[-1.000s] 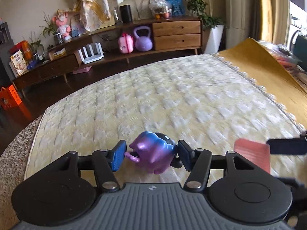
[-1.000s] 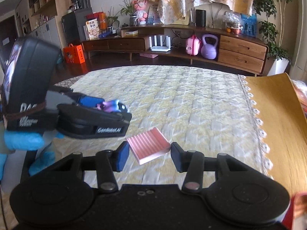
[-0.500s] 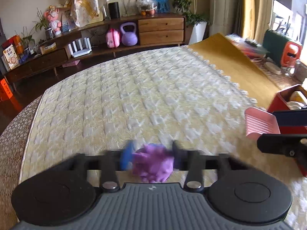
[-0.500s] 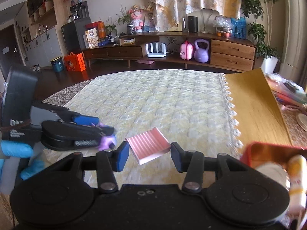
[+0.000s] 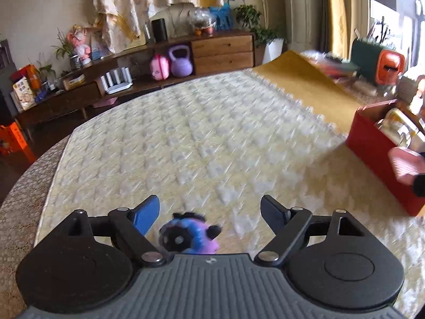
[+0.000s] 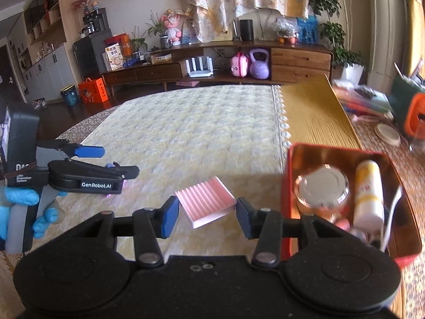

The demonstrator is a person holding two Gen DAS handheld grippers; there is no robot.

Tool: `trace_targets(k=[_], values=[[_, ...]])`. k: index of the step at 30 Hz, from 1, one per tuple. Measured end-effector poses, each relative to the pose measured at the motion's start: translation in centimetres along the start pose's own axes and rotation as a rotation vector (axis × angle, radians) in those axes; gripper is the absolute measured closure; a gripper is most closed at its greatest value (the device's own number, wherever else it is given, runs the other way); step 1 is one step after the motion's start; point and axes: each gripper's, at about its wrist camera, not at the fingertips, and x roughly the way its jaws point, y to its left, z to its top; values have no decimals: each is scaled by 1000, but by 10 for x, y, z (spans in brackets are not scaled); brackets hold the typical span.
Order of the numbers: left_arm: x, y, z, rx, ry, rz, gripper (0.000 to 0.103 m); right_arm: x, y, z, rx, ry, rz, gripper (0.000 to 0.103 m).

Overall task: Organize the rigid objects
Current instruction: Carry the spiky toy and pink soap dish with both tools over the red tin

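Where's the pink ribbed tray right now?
In the right wrist view the pink ribbed tray sits clamped between the right gripper fingers, above the quilted cloth, just left of the red box.

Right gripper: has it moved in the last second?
Yes. The right gripper, shut on the pink ridged tray, has swung right: the red box, absent from its view a second ago, now sits beside it.

Bright window daylight, motion blur, fisheye-bent edges, soft shadows.
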Motion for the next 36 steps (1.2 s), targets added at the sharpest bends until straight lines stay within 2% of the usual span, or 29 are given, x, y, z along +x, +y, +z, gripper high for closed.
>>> trace_targets(k=[7, 13, 19, 21, 30, 36], values=[[22, 20, -17, -88, 70, 48, 20, -1, -8, -13, 32, 21, -8, 56], [29, 31, -24, -166, 89, 12, 22, -3, -6, -17, 30, 18, -8, 56], [30, 23, -23, -136, 62, 1, 40, -5, -5, -22, 33, 23, -10, 56], [31, 21, -21, -130, 62, -8, 50, -6, -5, -23, 35, 25, -11, 56], [28, 15, -18, -125, 61, 12, 50, -12, -7, -26, 43, 21, -18, 56], [10, 5, -12, -114, 53, -4, 51, -22, -9, -25, 43, 2, -23, 56]])
